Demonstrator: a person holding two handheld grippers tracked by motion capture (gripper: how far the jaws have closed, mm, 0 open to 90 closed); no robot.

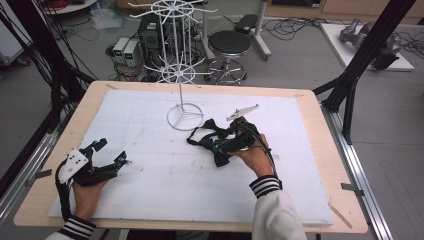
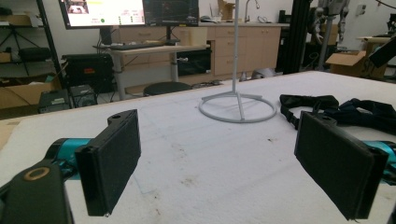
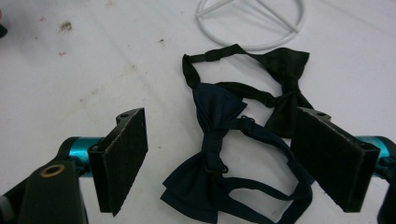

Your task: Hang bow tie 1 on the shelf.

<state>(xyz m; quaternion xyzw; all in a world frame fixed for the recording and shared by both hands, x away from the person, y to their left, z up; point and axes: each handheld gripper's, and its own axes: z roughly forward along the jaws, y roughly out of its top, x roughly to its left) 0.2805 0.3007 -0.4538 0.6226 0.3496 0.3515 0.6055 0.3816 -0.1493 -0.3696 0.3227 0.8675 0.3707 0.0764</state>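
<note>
My right gripper (image 3: 219,163) hung with jaws spread over the navy bow tie (image 3: 210,154), which lay untouched between them near the middle of the white board (image 1: 165,170), its strap tangled with a black bow tie (image 3: 285,88) toward the far edge. Just beyond both stood the white rack's ring base (image 1: 185,116), close behind the ties. My left gripper (image 2: 219,163) rested near the board's left near corner, jaws wide and holding nothing.

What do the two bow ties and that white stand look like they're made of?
Navy bow tie: woven fabric with a faint satin sheen, soft folds.
Black bow tie: similar cloth, duller, with a strap and a small clasp, probably plastic.
White stand: thin rods and a ring base, likely painted or coated metal wire.
</note>
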